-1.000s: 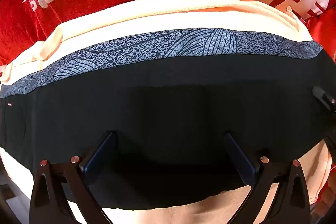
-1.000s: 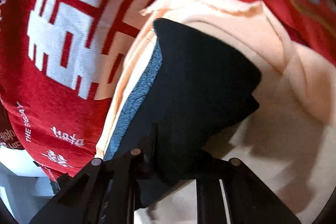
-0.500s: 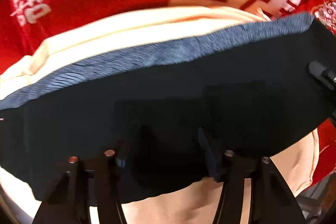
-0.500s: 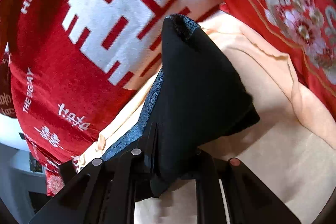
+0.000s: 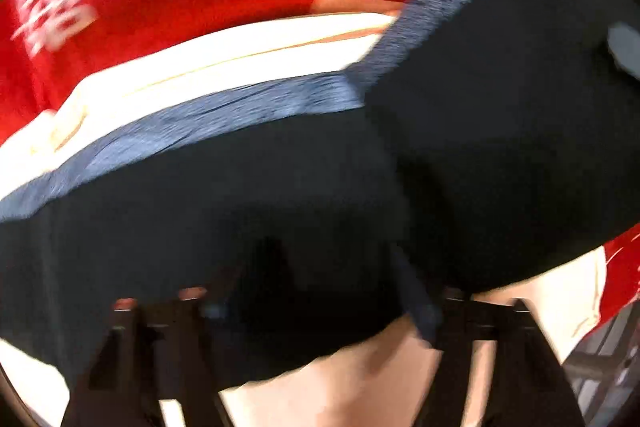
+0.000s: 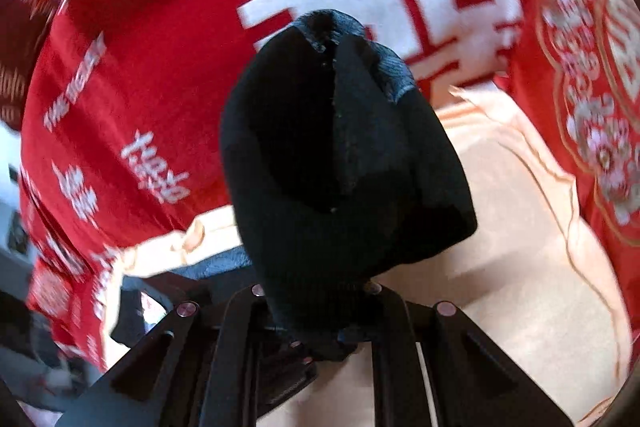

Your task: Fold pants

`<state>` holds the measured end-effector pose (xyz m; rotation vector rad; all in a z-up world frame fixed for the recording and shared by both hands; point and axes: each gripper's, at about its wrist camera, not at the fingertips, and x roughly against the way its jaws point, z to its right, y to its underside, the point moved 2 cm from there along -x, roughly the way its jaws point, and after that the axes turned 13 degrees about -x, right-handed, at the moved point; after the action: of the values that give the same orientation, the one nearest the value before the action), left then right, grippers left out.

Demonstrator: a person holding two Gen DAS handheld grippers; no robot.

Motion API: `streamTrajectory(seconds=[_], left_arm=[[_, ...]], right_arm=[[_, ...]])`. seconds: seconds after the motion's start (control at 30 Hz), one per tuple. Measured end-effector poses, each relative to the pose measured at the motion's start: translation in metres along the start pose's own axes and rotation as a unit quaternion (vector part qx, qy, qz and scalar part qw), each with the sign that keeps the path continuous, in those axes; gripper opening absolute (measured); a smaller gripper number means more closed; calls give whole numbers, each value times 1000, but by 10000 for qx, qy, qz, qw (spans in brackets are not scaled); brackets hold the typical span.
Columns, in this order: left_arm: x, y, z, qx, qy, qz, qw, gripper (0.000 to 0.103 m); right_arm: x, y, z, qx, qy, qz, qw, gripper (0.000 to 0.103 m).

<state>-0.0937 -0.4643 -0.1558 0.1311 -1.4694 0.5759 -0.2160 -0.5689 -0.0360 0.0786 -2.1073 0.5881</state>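
Right hand-held gripper [image 6: 316,331] clamps a raised corner of the black pants [image 6: 344,163] above the peach cloth [image 6: 520,227]. Left hand-held gripper [image 5: 320,291], jaws just reopened wide, straddles the hem. The fold should carry over evenly, edges aligned.

Your left wrist cam looks steeply down along its fingers, super close to the black pants [image 5: 280,195], so dark cloth fills most of the blurry view. Your right wrist cam tilts down less and sits a bit farther off. Both catch the pants [image 6: 344,179], the peach cloth [image 5: 224,67] underneath and the red blanket [image 6: 120,75].
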Motion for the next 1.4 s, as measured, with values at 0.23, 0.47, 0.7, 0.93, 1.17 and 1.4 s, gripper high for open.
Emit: streamTrajectory(seconds=[0.23, 0.47, 0.7, 0.93, 1.17, 1.4], left_arm=[[53, 47, -101, 463, -229, 183, 9985, 84], [75, 124, -177, 896, -956, -20, 9914, 84], [78, 166, -244, 1312, -1242, -162, 9834, 84], [88, 147, -254, 1298, -794, 61, 9883, 84], [87, 92, -205, 624, 634, 351, 9954, 84], [63, 64, -167, 387, 1014, 250, 9938, 84]], right_arm=[[-30, 51, -84, 903, 453, -177, 9947, 14], [-123, 143, -152, 1796, 1597, -530, 9692, 21], [-159, 212, -182, 2853, 2649, -299, 9206, 56], [-109, 235, -192, 2830, 1663, -645, 9424, 67], [-65, 204, -137, 1664, 1405, -857, 9722, 67], [-56, 194, -89, 908, 1348, -918, 9824, 66]])
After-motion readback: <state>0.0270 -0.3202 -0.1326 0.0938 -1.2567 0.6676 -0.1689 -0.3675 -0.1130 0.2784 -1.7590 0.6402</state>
